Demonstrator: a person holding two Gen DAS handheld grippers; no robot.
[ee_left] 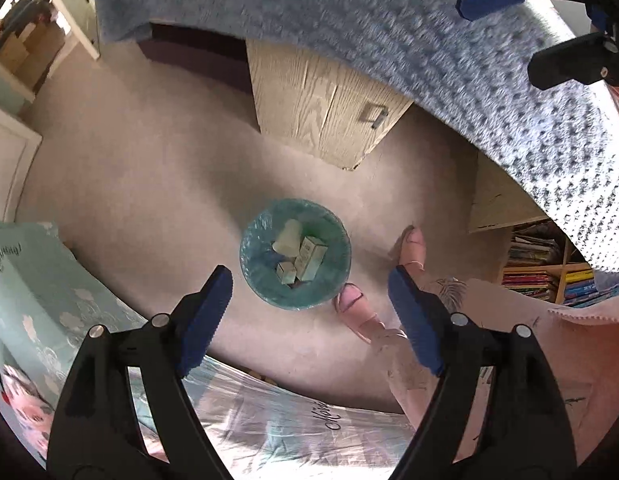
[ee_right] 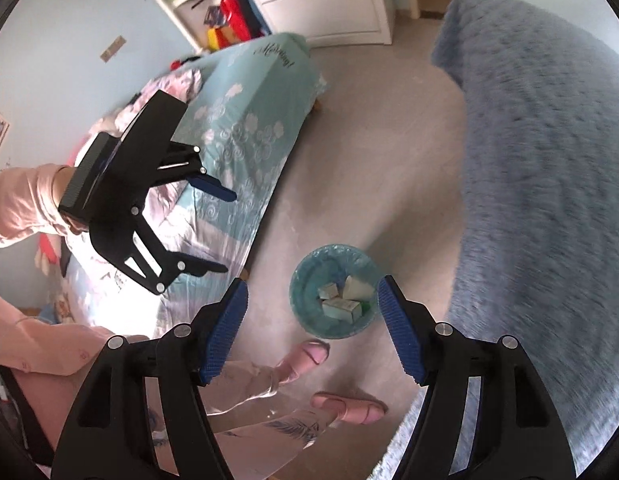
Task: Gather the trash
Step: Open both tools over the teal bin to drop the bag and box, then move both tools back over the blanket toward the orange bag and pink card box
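Note:
A round bin with a teal liner (ee_left: 295, 254) stands on the beige carpet below both grippers; it also shows in the right wrist view (ee_right: 335, 291). Inside lie a crumpled white cup (ee_left: 288, 237) and small pale cartons (ee_left: 312, 258), also seen in the right wrist view (ee_right: 341, 308). My left gripper (ee_left: 311, 300) is open and empty, high above the bin; it also shows in the right wrist view (ee_right: 225, 232). My right gripper (ee_right: 312, 328) is open and empty, above the bin's near side; it shows at the top right of the left wrist view (ee_left: 509, 32).
A fluffy blue blanket (ee_right: 541, 184) covers a bed on one side. A bed with teal patterned sheets (ee_right: 245, 128) is on the other. A wooden cabinet (ee_left: 325, 108) and a bookshelf (ee_left: 549, 264) stand by the floor. The person's feet in pink slippers (ee_left: 409, 248) are beside the bin.

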